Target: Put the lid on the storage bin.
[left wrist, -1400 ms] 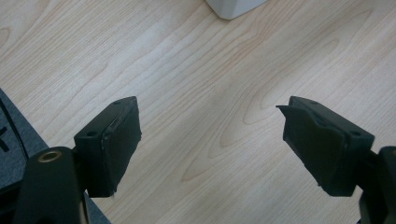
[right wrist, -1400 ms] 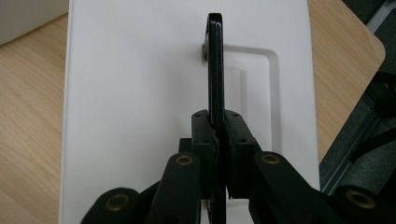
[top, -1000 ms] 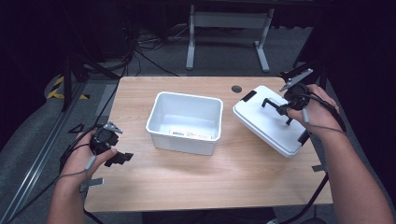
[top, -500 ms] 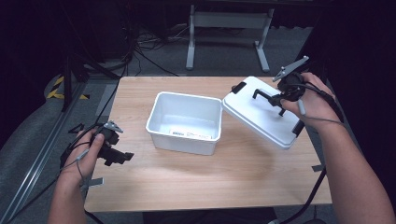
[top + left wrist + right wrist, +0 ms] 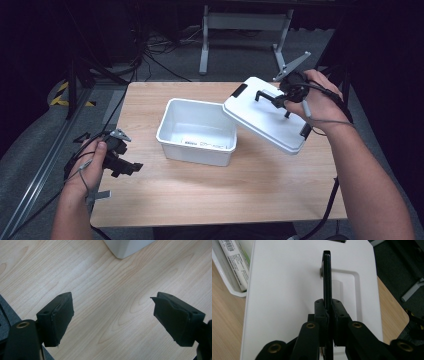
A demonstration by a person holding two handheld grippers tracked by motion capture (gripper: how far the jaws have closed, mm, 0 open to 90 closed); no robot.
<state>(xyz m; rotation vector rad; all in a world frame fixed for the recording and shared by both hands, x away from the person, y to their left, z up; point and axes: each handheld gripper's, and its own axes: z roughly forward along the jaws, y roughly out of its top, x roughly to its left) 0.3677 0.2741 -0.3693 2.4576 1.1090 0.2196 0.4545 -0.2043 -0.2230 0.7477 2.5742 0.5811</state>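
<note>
A white lid (image 5: 262,117) hangs tilted above the table's right side, its left edge close to the right rim of the open white bin (image 5: 172,114). My right gripper (image 5: 281,99) is shut on the lid's black handle (image 5: 327,277), which stands upright between the pads. In the right gripper view the white lid (image 5: 287,290) spreads below the jaws, and the bin (image 5: 227,277) with a labelled packet (image 5: 233,262) inside lies at the left. Low over the table's left edge, my left gripper (image 5: 131,167) is open with only bare wood between its fingers (image 5: 58,315).
The wooden table (image 5: 210,190) has bare room in front of the bin and at the left. Its right edge lies under the lid. A metal stand (image 5: 245,22) and cables lie on the dark floor behind the table.
My right gripper has lifted the lid off the table's right side and carried it up and left toward the bin. The left hand has stayed in place.
</note>
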